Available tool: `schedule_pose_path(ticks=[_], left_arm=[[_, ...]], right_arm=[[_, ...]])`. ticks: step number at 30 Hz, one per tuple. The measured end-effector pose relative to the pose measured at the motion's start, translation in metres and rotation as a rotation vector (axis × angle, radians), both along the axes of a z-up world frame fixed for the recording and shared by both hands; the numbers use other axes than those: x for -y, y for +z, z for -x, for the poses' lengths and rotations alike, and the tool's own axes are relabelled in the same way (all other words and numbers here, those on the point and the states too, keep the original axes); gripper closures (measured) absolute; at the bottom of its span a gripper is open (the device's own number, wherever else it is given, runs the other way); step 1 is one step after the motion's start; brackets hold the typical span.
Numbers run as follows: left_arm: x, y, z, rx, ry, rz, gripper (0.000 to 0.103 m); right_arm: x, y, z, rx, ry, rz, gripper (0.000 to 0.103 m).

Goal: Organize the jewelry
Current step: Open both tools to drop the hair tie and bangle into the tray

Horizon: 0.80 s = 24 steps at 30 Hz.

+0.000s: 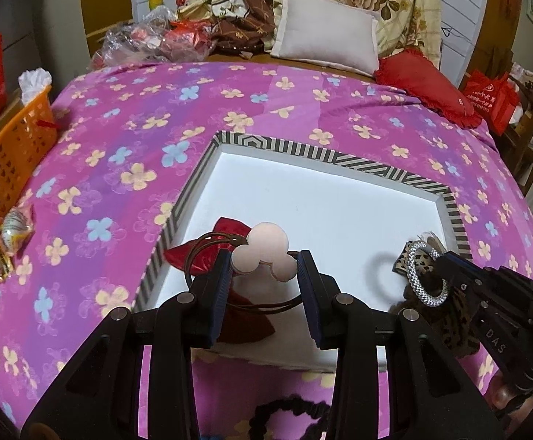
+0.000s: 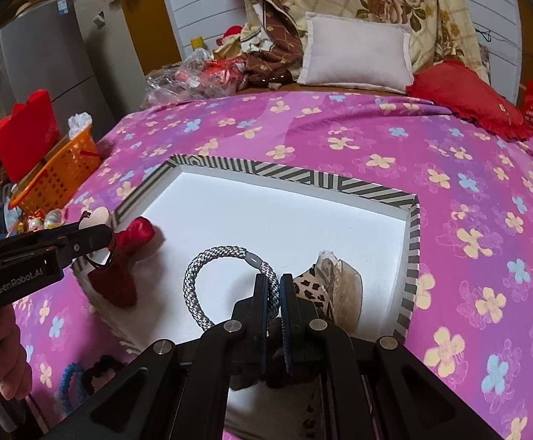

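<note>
Both tongs loaded over the striped tray [image 1: 339, 161] on the bed: left tongs [image 1: 264, 266] pinch the pink-disc hair tie [image 1: 266, 251] near its left edge, right tongs [image 2: 274, 288] clamp the silver braided band [image 2: 207, 278]. Red bow [image 2: 130, 256] and leopard piece [image 2: 314, 288] already inside; dark scrunchie [image 1: 292, 410] waits on the bedspread.

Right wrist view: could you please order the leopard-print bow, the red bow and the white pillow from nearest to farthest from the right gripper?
From the right gripper:
1. Leopard-print bow, just right, in the tray.
2. Red bow, left, at the tray's edge.
3. White pillow, far end of the bed.
</note>
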<state>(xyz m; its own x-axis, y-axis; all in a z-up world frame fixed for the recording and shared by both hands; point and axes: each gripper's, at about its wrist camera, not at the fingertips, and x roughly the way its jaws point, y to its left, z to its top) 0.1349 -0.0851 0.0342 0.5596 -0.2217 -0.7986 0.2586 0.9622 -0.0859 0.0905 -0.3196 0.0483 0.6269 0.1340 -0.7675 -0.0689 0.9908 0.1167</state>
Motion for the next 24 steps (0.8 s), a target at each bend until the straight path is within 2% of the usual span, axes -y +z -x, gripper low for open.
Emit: schedule_pose_path(ticks=[15, 24], left_arm=[[0.008, -0.04, -0.023, -0.116, -0.002, 0.04, 0.068], [0.011, -0.057, -0.022, -0.162, -0.002, 0.027, 0.068]], right_arm=[[-0.006, -0.029, -0.026, -0.082, -0.002, 0.077, 0.097], [-0.004, -0.037, -0.026, -0.109, -0.009, 0.043, 0.097]])
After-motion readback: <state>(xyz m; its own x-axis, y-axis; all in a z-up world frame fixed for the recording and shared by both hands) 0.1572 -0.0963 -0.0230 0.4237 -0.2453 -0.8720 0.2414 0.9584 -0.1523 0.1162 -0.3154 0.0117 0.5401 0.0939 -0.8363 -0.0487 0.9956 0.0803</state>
